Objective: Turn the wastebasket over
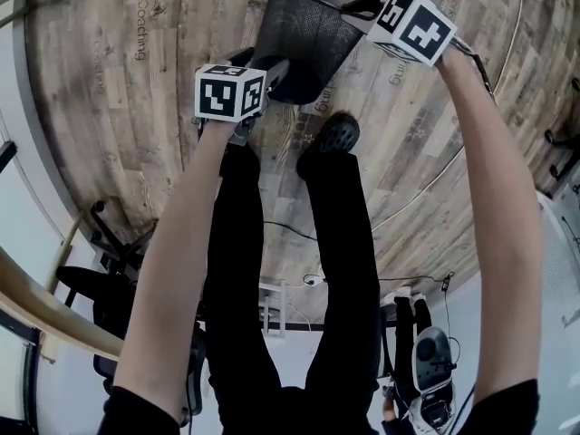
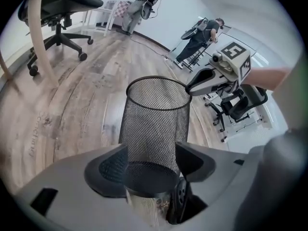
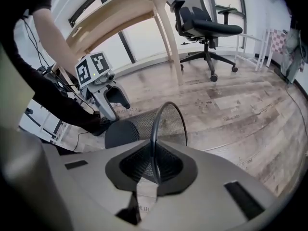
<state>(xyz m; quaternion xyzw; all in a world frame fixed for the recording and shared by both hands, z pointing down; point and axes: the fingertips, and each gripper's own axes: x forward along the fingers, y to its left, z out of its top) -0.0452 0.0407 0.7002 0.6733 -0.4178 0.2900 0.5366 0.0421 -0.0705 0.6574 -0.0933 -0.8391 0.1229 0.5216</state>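
Note:
A black wire-mesh wastebasket [image 1: 304, 30] hangs tilted above the wooden floor, between my two grippers. My left gripper [image 1: 272, 72] has its wide-spread jaws around the round base; in the left gripper view both pads [image 2: 108, 170] press on the basket's [image 2: 154, 124] bottom end. My right gripper [image 1: 358, 7] is shut on the top rim, and the right gripper view shows the rim wire [image 3: 155, 129] pinched between its pads [image 3: 130, 165]. The right gripper [image 2: 197, 84] also shows at the rim in the left gripper view. The left gripper [image 3: 115, 97] shows by the base in the right gripper view.
The person's black shoe [image 1: 331, 134] stands on the floor just below the basket. A wooden table leg [image 3: 168, 37] and a black office chair [image 3: 207, 28] stand behind. Another office chair [image 2: 62, 8] is at the far left. Someone stands by equipment [image 2: 202, 32] at the back.

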